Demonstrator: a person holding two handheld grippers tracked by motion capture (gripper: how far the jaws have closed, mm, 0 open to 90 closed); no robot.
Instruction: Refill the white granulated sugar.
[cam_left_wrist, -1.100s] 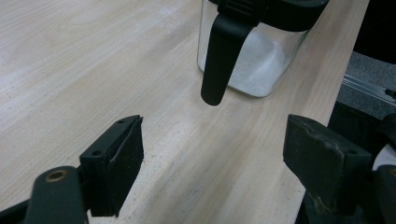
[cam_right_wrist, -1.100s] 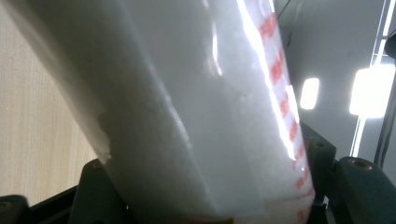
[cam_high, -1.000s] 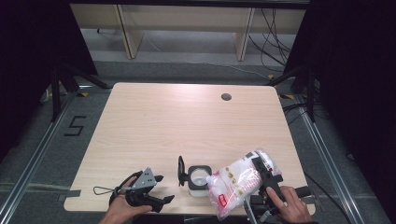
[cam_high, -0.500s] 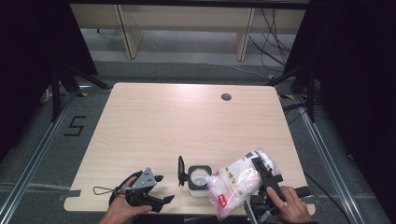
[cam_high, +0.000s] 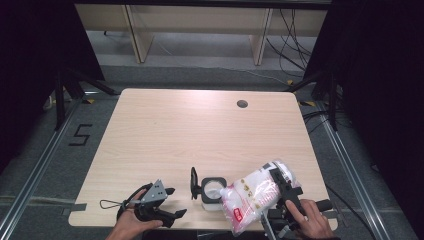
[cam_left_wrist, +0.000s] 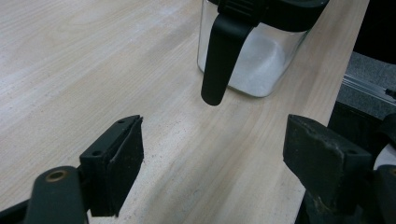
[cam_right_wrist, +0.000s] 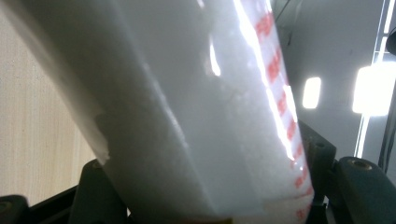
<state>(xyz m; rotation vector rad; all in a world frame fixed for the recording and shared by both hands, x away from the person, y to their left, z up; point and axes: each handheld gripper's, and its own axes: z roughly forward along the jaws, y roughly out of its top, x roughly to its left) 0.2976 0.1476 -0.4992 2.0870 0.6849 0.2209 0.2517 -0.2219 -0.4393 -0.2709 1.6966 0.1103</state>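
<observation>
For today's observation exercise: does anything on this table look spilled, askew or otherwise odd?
Nothing looks spilled. The bag of white grains is held tilted in the right tool, its corner at the open jar, whose lid is flipped up. The left tool is open beside the jar.
</observation>
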